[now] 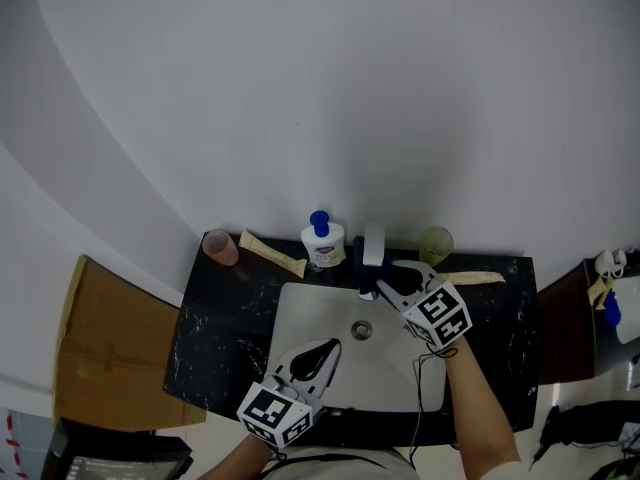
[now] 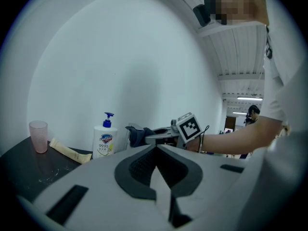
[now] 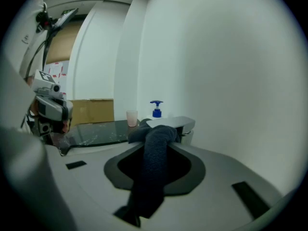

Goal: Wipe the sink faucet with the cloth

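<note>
Right gripper (image 1: 392,280) clamps the dark blue cloth (image 3: 153,172) against the faucet (image 3: 179,123). Left gripper (image 2: 156,148) hangs above the sink (image 1: 300,318); jaws together, empty.

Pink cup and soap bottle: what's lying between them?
A long beige packet lies flat on the counter between the pink cup and the soap bottle; the head view and left gripper view both show it.

Glossy black counter (image 1: 220,318), metal faucet (image 3: 185,124) (satin sheen), coarse-knit cloth (image 3: 154,167).

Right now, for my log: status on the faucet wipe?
Right gripper shut on cloth, cloth at faucet. Left gripper shut, empty, above sink. Nothing blocking.
</note>
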### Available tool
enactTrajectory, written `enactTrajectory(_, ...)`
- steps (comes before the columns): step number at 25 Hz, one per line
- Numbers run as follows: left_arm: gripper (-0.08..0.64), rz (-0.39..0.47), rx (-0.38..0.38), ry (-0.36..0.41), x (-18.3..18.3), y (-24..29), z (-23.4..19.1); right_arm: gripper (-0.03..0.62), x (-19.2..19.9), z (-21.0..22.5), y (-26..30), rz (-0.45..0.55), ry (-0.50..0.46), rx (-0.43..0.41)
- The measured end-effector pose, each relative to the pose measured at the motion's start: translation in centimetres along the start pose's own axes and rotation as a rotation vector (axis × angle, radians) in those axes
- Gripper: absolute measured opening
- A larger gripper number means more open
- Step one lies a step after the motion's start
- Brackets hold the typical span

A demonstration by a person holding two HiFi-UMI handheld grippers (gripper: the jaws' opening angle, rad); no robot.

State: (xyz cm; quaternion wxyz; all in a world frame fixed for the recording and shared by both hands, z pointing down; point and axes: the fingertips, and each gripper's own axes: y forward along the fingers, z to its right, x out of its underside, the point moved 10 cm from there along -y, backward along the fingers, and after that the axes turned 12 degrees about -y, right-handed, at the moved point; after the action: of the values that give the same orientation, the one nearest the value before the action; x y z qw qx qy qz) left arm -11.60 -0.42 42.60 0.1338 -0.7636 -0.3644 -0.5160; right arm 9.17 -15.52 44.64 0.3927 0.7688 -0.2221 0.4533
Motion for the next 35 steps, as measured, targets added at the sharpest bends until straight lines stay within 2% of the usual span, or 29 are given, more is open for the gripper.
enactTrajectory(7, -0.003, -0.003, -0.014, -0.006, 0.1, -0.4, -0.2, 0.100, 0.1, 2.4, 2.2, -0.078, -0.045, 0.133)
enactTrajectory(12, -0.003, 0.001, -0.009, -0.004, 0.1, -0.5, -0.2, 0.100, 0.0, 0.6, 1.1, -0.009, -0.011, 0.065)
enactTrajectory(19, -0.003, 0.000, -0.006, -0.002, 0.1, -0.4, -0.2, 0.100, -1.0, -2.4, -1.2, 0.036, -0.055, 0.001)
enactTrajectory(22, -0.003, 0.002, -0.008, 0.000, 0.0, -0.4, -0.2, 0.100, -0.7, -2.0, -0.7, 0.009, -0.066, 0.014)
enactTrajectory(30, -0.003, 0.004, -0.022, -0.005, 0.0, -0.8, -0.3, 0.100, 0.5, 1.9, 2.3, -0.061, -0.051, 0.135)
enactTrajectory(32, -0.003, 0.007, -0.023, -0.005, 0.0, -0.9, -0.3, 0.100, 0.3, 2.1, 2.4, -0.053, -0.044, 0.134)
enactTrajectory(35, -0.003, 0.008, -0.020, -0.004, -0.1, -1.0, -0.2, 0.100, 0.1, 0.9, 1.5, -0.013, -0.025, 0.085)
